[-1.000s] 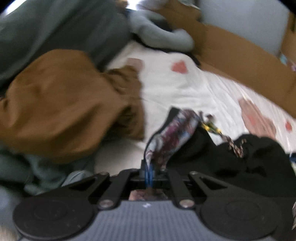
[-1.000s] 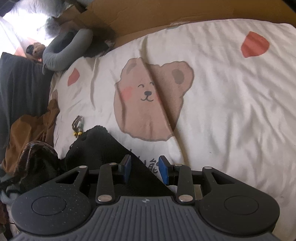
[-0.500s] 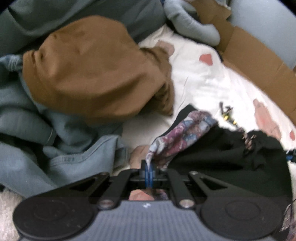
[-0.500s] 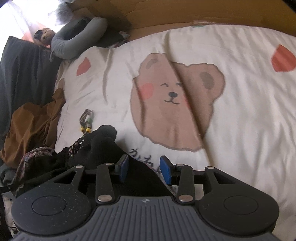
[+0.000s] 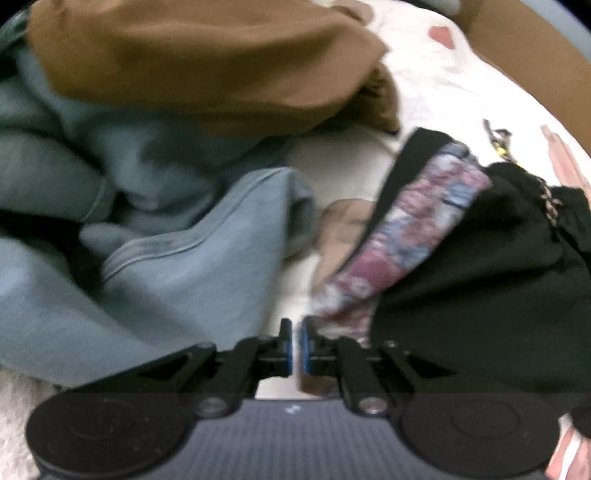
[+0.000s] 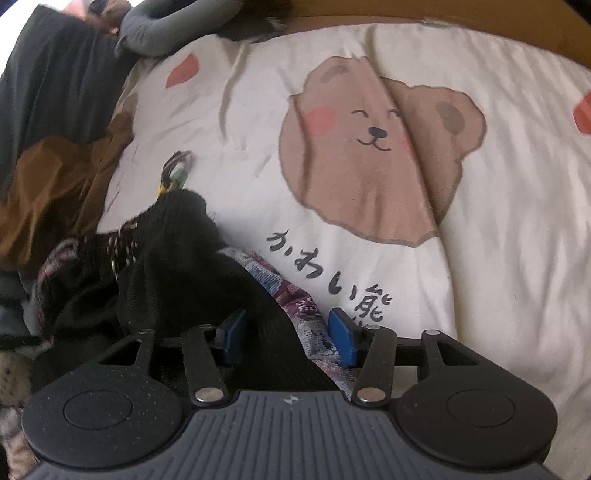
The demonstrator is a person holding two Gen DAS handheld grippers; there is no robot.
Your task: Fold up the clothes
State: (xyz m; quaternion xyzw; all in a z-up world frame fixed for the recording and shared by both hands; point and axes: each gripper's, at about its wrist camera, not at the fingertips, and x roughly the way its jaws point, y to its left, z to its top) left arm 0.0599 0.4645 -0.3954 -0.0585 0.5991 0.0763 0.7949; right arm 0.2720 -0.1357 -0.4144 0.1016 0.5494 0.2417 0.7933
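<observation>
A black garment [image 5: 476, 258] with a purple-and-blue patterned lining [image 5: 406, 236] lies crumpled on the white bear-print bedsheet [image 6: 480, 229]. My left gripper [image 5: 294, 343] hovers just left of the lining's loose end, its blue pads only slightly apart with nothing between them. In the right wrist view the same black garment [image 6: 177, 266] and its lining [image 6: 295, 302] run between the fingers of my right gripper [image 6: 288, 332]. That gripper stands open, its blue pads on either side of the cloth. A braided drawstring with yellow tips [image 6: 173, 173] trails from the garment.
A brown garment [image 5: 207, 59] and blue-grey denim clothes [image 5: 177, 266] are heaped to the left. A dark grey blanket [image 6: 55, 96] and a grey neck pillow [image 6: 177, 26] lie at the back left. Brown cardboard [image 5: 535, 62] borders the sheet's far side.
My left gripper has let go of the patterned lining and swung left and down over the denim. The right gripper has slid forward along the garment, and its jaws have spread wider.
</observation>
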